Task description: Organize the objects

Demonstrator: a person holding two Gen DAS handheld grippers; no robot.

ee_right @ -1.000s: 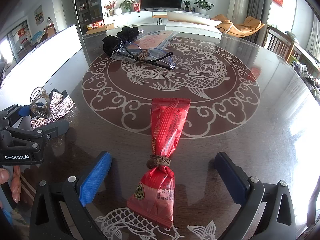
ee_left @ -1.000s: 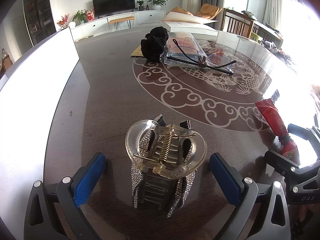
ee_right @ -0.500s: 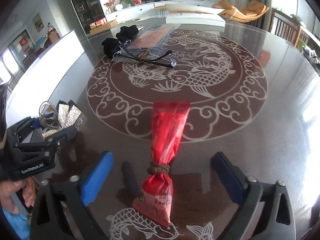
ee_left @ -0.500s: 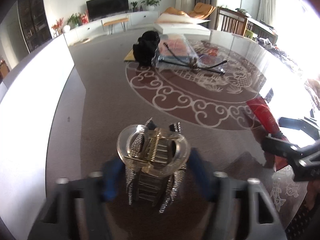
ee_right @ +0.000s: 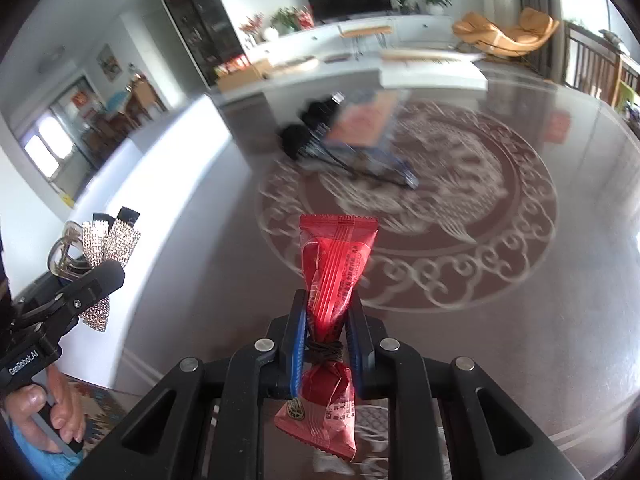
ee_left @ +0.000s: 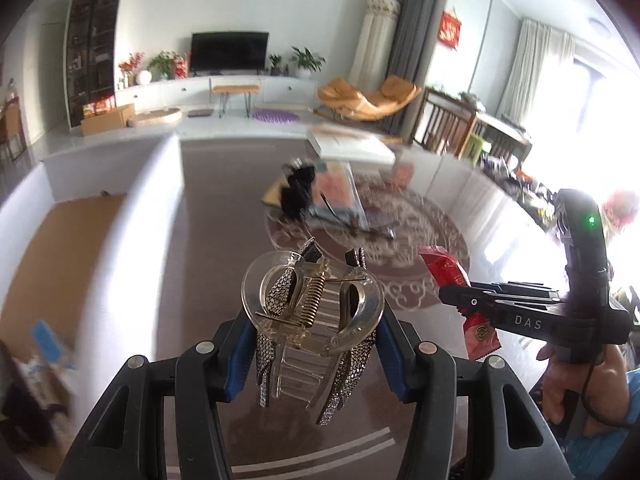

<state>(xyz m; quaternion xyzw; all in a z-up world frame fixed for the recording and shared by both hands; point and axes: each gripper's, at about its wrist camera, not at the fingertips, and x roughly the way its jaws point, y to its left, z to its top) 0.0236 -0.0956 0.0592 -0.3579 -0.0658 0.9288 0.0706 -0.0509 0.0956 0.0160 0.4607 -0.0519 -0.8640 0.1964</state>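
A black television (ee_left: pixel 229 51) stood on a long white cabinet (ee_left: pixel 200 90) at the upper middle of the left wrist frame, with potted plants (ee_left: pixel 308 60) beside it. An orange lounge chair (ee_left: pixel 366 98) sat to its right, near grey curtains (ee_left: pixel 408 28). A dark tall shelf (ee_left: pixel 90 40) filled the upper left.

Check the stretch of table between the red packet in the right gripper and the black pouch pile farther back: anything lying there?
Nothing: in the right wrist view, only bare patterned table separates the red packet from the black pouch pile.
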